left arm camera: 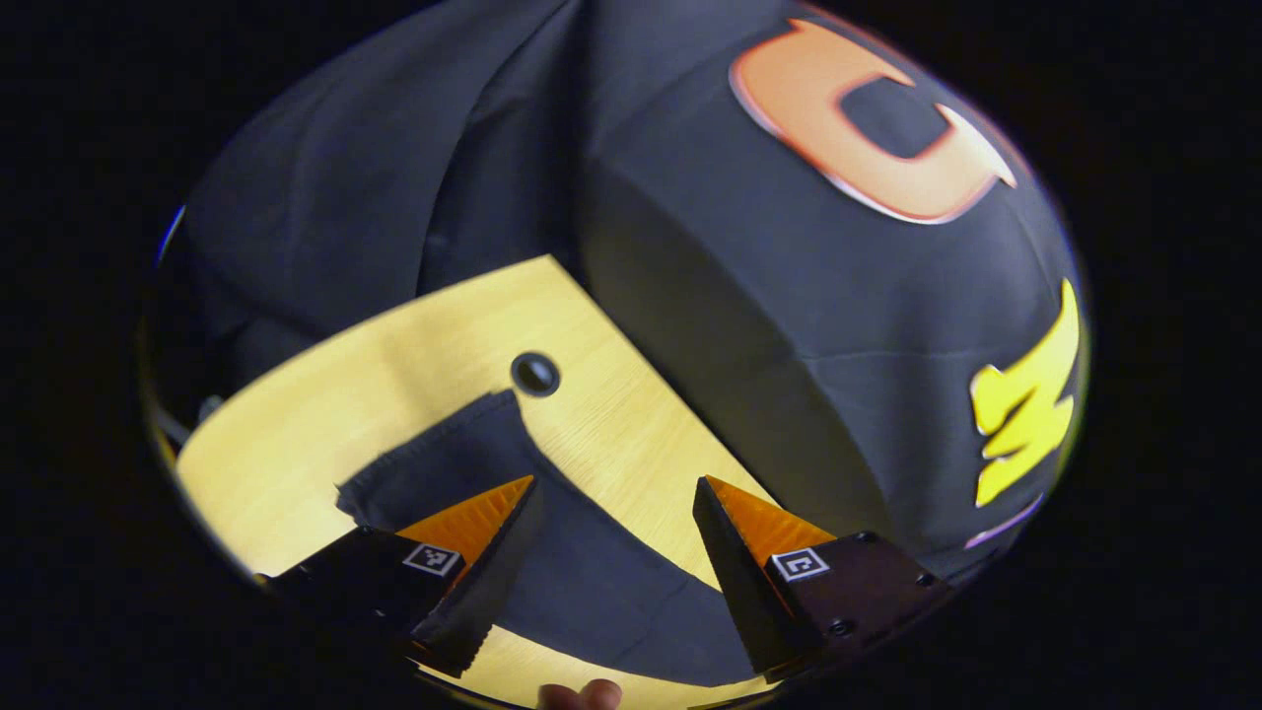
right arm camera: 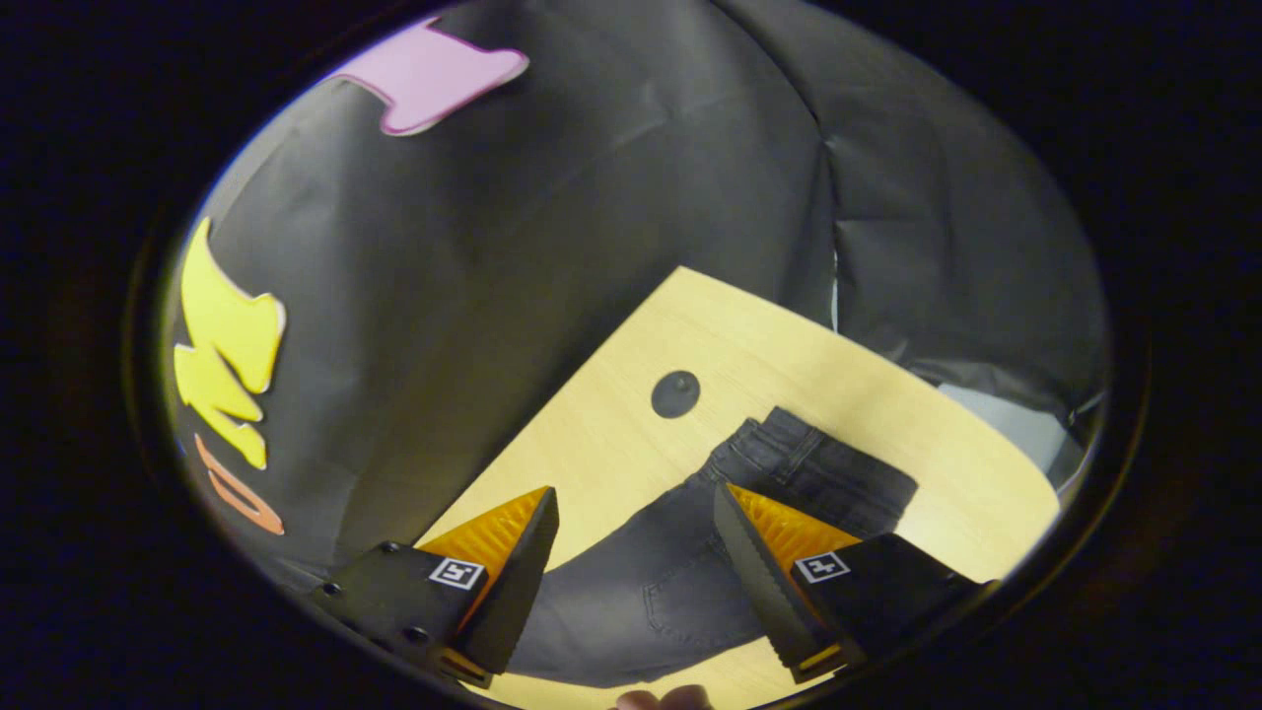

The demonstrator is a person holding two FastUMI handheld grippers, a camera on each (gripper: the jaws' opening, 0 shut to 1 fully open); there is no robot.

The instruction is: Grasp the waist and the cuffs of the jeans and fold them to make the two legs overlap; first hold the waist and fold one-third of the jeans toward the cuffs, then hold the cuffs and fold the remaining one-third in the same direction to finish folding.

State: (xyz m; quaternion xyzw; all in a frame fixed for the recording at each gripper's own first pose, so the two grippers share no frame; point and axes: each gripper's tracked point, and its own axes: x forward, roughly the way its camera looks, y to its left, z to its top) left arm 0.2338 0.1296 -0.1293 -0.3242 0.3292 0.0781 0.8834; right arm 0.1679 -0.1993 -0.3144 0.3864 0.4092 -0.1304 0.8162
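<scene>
Matt dark denim jeans (right arm camera: 670,582); smooth pale wood-look table (right arm camera: 611,434).

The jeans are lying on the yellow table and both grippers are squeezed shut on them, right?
Not quite. The jeans do lie on the yellow table, but both grippers are open and grip nothing. The left gripper view shows the left gripper with its fingers spread above the cloth, and the right gripper view shows the right gripper the same.

Light wood table (right arm camera: 631,434), round dark grommet (right arm camera: 675,393), black cloth wall (right arm camera: 552,217).

dark grey jeans (right arm camera: 690,582), pale wood table (right arm camera: 611,444), orange fingers (right arm camera: 488,537)
</scene>
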